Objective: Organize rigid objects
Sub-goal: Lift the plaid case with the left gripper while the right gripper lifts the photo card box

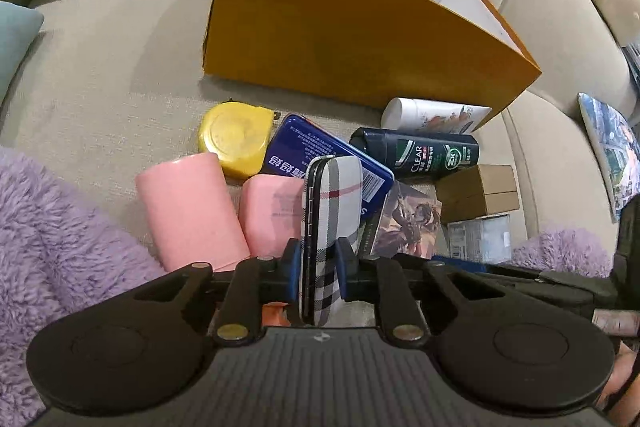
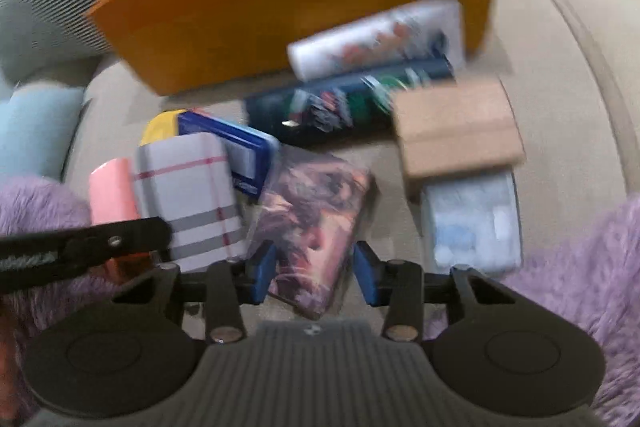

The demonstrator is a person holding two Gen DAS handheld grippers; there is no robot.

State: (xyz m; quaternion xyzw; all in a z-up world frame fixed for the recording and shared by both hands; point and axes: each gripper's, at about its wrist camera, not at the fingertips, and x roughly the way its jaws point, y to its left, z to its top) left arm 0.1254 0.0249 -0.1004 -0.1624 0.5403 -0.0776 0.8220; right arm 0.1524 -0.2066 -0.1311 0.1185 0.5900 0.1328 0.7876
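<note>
Our left tongs [image 1: 319,269] clenched on the plaid case [image 1: 326,227], our right tongs [image 2: 315,273] released around the card pack [image 2: 316,223], orange box [image 1: 340,39] at 12 o'clock

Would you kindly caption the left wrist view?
Left gripper clamps a plaid case above sofa clutter before an orange box.

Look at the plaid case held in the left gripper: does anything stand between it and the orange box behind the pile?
Nothing visible blocks a lifted path. The left gripper is shut on the plaid case; the blue tin and dark bottle lie low on the sofa before the orange box.
</note>
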